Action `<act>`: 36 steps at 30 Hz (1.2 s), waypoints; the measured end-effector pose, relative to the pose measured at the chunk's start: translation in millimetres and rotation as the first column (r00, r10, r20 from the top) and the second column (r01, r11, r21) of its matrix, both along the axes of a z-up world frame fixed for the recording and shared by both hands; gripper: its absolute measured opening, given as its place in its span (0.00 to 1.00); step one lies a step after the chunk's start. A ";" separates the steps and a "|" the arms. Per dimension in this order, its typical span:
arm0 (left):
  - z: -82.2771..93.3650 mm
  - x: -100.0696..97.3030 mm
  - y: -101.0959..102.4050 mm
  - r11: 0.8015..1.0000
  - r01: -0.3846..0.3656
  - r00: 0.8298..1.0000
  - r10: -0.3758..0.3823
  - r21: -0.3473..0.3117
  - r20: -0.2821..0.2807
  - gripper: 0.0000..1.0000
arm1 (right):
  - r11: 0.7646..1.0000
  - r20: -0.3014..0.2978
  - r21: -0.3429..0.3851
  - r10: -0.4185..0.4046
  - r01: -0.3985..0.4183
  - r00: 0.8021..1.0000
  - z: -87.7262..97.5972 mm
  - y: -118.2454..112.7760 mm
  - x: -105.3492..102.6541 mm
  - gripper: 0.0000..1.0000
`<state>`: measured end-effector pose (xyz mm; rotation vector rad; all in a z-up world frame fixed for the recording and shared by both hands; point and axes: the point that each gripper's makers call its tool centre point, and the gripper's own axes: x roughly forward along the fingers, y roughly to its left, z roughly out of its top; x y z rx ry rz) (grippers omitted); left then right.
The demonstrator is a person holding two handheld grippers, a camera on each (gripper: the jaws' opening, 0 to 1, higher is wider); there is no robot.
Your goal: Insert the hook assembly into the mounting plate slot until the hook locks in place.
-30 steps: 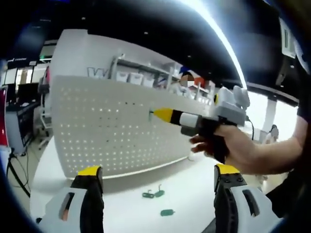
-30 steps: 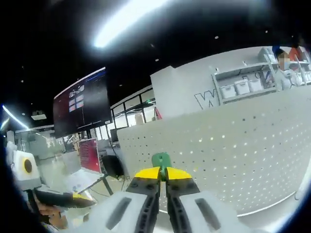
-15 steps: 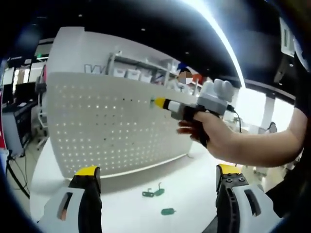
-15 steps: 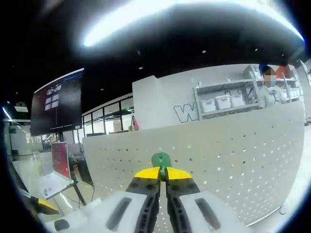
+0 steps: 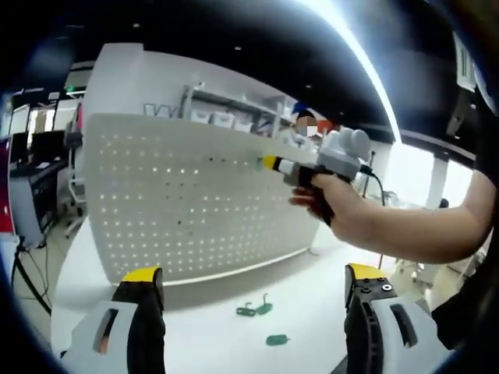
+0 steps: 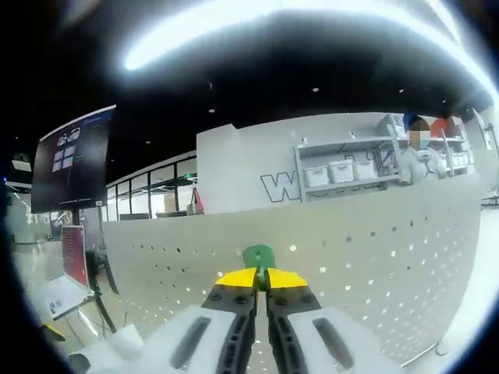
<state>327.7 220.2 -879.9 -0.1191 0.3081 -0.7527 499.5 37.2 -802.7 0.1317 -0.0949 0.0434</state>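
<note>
A white board full of holes (image 5: 187,202) stands on the table. The right gripper (image 6: 261,282) pinches the green hook (image 6: 260,256), ready to push it in; the left gripper (image 5: 253,290) waits wide open.

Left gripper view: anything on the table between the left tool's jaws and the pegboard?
Yes: loose green hooks, plus one more nearer the open left tool, short of the pegboard.

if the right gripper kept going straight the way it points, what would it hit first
Most likely the white perforated mounting plate. The right gripper is shut on a green hook whose tip leads, so the hook would meet the plate first; the gap is hard to judge.
</note>
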 end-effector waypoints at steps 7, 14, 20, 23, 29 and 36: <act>-0.7 2.3 4.2 1.000 -0.013 1.000 0.013 -0.002 -0.003 0.96 | 1.000 0.003 0.004 -0.025 0.025 1.000 1.4 -0.7 4.1 0.00; -3.4 2.0 4.7 1.000 -0.015 1.000 0.015 0.000 -0.010 0.96 | 0.999 -0.001 0.023 -0.049 0.049 0.999 -0.6 -3.2 7.1 0.00; -2.0 2.3 8.0 1.000 -0.023 1.000 0.023 -0.001 -0.008 0.95 | 0.998 -0.001 0.029 -0.061 0.061 0.998 -1.7 -2.9 10.0 0.00; -2.0 2.0 9.3 1.000 -0.027 1.000 0.027 -0.002 -0.009 0.95 | 0.997 -0.002 0.031 -0.072 0.072 0.997 -2.9 -2.9 10.1 0.00; -3.2 1.2 10.6 1.000 -0.028 1.000 0.028 0.003 -0.013 0.95 | 0.995 0.005 0.003 -0.104 0.104 0.995 -3.9 -2.5 9.4 0.00; -1.0 0.7 10.8 1.000 -0.027 1.000 0.027 0.006 -0.009 0.95 | 0.995 -0.002 -0.017 -0.102 0.102 0.995 -3.9 -2.5 9.2 0.01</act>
